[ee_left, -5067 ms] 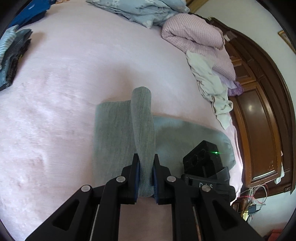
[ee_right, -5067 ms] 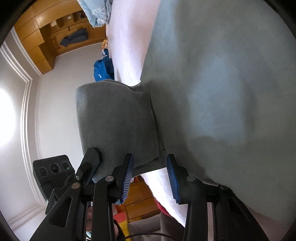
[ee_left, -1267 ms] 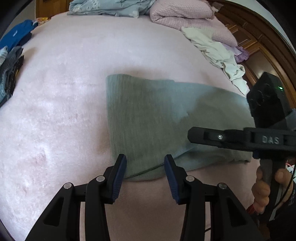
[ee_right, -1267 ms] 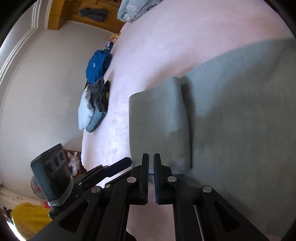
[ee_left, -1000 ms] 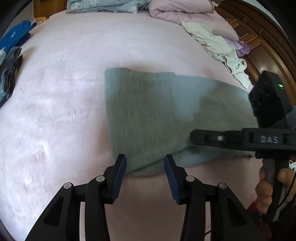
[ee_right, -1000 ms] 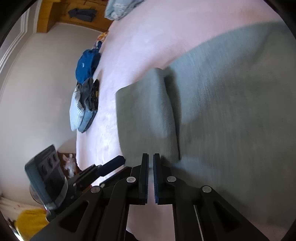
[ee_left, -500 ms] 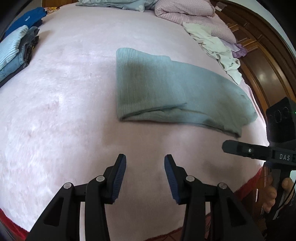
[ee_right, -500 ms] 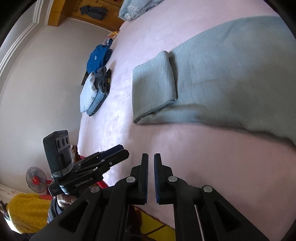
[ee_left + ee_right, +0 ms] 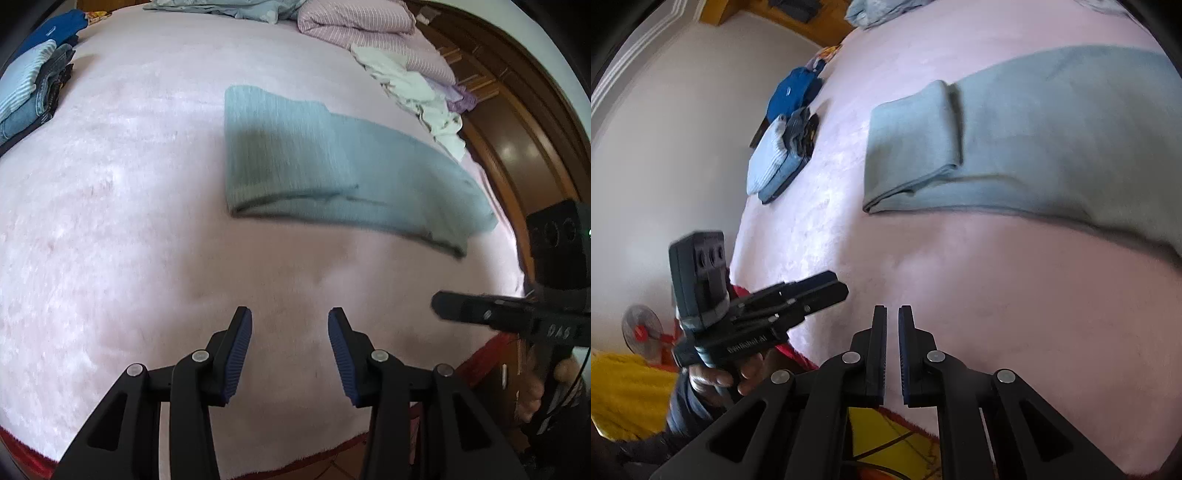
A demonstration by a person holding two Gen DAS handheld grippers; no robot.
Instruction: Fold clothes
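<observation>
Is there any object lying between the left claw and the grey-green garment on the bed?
Nothing visible. Only bare pink bedspread lies between the open left claw and the near folded edge of the grey-green garment. The folded clothes stack sits far to the side.

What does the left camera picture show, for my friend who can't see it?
A grey-green garment, partly folded with one end doubled over, lies flat on a pink bed. The left gripper hangs open above the bedspread, short of the garment and holding nothing. Folded clothes are stacked at the far left, with the right gripper at the right edge.
</observation>
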